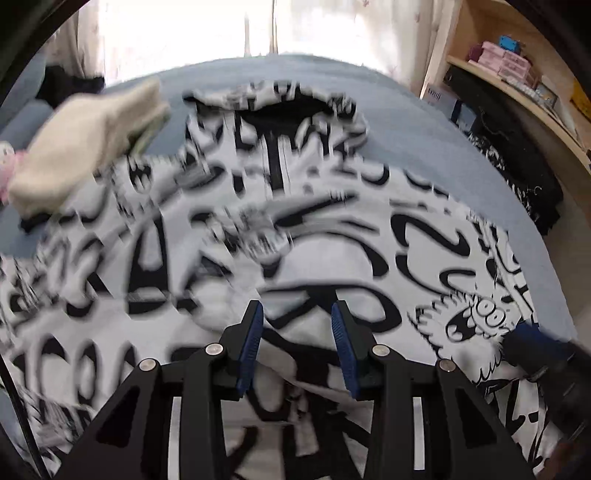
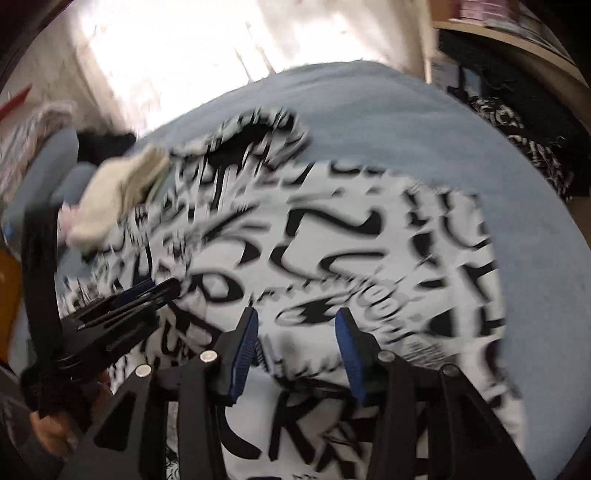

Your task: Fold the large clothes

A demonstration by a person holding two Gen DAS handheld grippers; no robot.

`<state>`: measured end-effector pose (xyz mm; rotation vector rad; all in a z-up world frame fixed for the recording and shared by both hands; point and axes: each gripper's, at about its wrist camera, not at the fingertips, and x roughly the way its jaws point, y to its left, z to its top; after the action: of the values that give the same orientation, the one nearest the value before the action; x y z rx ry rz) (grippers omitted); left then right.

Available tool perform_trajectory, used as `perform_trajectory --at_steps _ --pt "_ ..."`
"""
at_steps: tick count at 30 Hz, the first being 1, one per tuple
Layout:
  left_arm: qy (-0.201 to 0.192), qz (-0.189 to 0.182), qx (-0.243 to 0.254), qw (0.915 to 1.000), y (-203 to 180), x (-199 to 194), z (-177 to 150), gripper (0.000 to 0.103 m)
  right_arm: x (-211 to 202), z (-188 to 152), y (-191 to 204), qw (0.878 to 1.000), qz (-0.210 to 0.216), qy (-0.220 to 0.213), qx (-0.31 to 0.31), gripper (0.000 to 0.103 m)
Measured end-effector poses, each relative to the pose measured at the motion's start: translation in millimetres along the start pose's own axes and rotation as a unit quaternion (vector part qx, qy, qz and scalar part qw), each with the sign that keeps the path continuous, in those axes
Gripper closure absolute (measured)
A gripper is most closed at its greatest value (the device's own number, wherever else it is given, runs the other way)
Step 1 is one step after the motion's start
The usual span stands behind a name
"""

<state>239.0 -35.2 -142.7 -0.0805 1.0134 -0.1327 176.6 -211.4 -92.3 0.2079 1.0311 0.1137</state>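
Observation:
A large white hoodie with black graffiti print (image 1: 332,229) lies spread on a blue bed (image 1: 424,122), hood toward the far side. It fills the right wrist view too (image 2: 351,240). My left gripper (image 1: 297,314) is open and empty, just above the hoodie's lower middle. My right gripper (image 2: 295,317) is open and empty above the hoodie's near part. The right gripper shows in the left wrist view (image 1: 532,339) at the right edge. The left gripper shows in the right wrist view (image 2: 147,291) at the left. Both views are motion-blurred.
A cream folded garment (image 1: 92,147) lies at the hoodie's far left, also in the right wrist view (image 2: 118,192). A black printed garment (image 1: 517,173) hangs off the bed's right side. Wooden shelves (image 1: 517,74) stand at right. Bright curtains (image 1: 221,29) are behind the bed.

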Motion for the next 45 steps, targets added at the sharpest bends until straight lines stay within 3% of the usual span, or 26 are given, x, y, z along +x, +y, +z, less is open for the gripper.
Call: perform_trajectory --at_steps 2,4,7,9,10,11,13,16,24,31,45 --pt "0.023 0.007 -0.003 0.9997 -3 17 -10 0.066 27 -10 2 0.999 0.006 0.037 0.001 0.059" --pt "0.027 0.017 0.01 0.9995 -5 26 -18 0.064 42 -20 -6 0.998 -0.014 0.056 0.002 0.061" --pt "0.025 0.022 0.026 0.9991 -6 29 -24 0.057 40 -29 -35 0.997 -0.059 0.052 0.008 0.064" --pt "0.026 0.026 0.022 0.9991 -2 29 -23 0.048 26 -34 -67 0.994 -0.099 0.035 0.027 0.077" --pt "0.028 0.02 0.018 0.9992 0 30 -23 0.047 17 -37 -87 0.992 -0.113 0.027 0.044 0.095" --pt "0.031 0.011 0.013 0.9994 1 30 -23 0.047 8 -40 -107 0.992 -0.102 0.025 0.068 0.103" --pt "0.036 -0.005 0.01 0.9993 1 31 -24 0.045 0 -45 -132 0.993 -0.066 0.022 0.1 0.103" --pt "0.028 0.014 0.026 0.9992 -10 30 -27 0.039 -9 -48 -138 0.989 -0.115 0.007 0.09 0.103" --pt "0.031 0.032 0.03 0.9985 -17 29 -25 0.035 -6 -45 -129 0.988 -0.125 0.011 0.088 0.099" --pt "0.035 0.027 0.019 0.9989 -16 19 -26 0.034 -17 -45 -114 0.988 -0.115 0.003 0.099 0.069" --pt "0.019 0.024 0.006 0.9995 -14 -19 -35 0.034 -28 -58 -83 0.988 -0.119 0.013 0.093 0.068"
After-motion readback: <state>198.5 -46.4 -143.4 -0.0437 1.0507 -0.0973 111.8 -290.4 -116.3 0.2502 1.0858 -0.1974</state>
